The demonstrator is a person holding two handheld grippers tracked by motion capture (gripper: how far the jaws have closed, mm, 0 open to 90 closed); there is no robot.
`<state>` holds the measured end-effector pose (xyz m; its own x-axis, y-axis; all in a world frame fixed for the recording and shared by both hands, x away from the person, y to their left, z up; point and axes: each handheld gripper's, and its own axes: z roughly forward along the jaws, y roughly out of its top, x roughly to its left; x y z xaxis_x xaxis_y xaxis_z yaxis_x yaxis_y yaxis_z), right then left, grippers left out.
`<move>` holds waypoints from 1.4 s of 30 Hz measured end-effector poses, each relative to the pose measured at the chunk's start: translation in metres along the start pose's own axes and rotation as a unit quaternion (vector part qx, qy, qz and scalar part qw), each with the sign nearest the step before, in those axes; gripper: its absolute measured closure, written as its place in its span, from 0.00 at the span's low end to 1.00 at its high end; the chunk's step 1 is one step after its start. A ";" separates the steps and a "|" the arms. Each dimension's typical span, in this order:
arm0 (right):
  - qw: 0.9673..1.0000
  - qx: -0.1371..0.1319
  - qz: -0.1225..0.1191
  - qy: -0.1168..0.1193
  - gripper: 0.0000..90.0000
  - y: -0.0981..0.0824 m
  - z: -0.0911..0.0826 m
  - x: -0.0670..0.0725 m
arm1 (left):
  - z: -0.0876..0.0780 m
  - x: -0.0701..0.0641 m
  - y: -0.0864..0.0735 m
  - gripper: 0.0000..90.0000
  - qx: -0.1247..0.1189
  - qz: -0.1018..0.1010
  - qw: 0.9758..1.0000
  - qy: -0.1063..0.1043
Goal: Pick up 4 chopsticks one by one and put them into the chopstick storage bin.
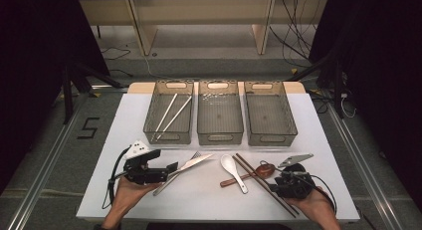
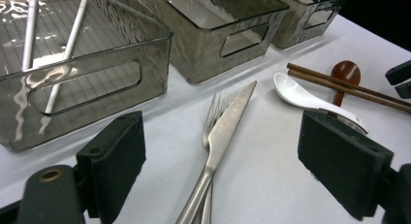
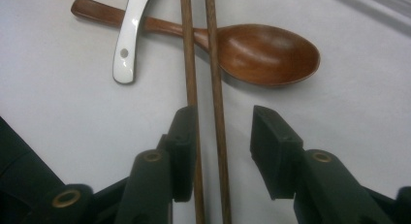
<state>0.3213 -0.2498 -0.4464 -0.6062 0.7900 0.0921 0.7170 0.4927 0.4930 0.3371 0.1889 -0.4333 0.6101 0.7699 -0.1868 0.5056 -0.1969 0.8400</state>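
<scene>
Sorting cutlery into bins looks like the job here, and the step in hand is the pickup of the brown chopsticks [image 3: 206, 64]. They lie side by side on the white table [image 1: 323, 155], crossing over the handle of the wooden spoon [image 3: 266, 52], with the white ceramic spoon [image 3: 130, 35] resting across that same handle just beside them.

In the right gripper view, the right gripper [image 3: 220, 136] has both sticks between its jaws. One stick runs right along the inner face of one pad, while the other pad stands clear of the pair, so I'd call it partly closed around them but not clamped yet. My guess for the next move: squeeze until both sticks pinch together, then lift straight so the wooden spoon underneath doesn't get dragged along.

Over on the other side, the left gripper [image 2: 220, 161] is wide open, with the knife [image 2: 228, 122] lying on top of the fork [image 2: 213, 110] between its jaws, untouched. It would need to drop lower and close on one of them.

Beyond all that sit three grey bins; the left bin [image 1: 168, 135] already has two white chopsticks [image 1: 171, 113] in it.
</scene>
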 end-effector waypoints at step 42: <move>0.999 0.020 -0.037 -0.010 0.96 0.010 -0.003 0.004 | -0.007 0.003 -0.013 0.19 -0.002 -0.002 1.000 0.016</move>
<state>0.3248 -0.2429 -0.4388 -0.6510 0.7581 0.0389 0.6844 0.5640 0.4621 0.3280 0.1980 -0.4416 0.5885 0.7895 -0.1745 0.5056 -0.1909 0.8414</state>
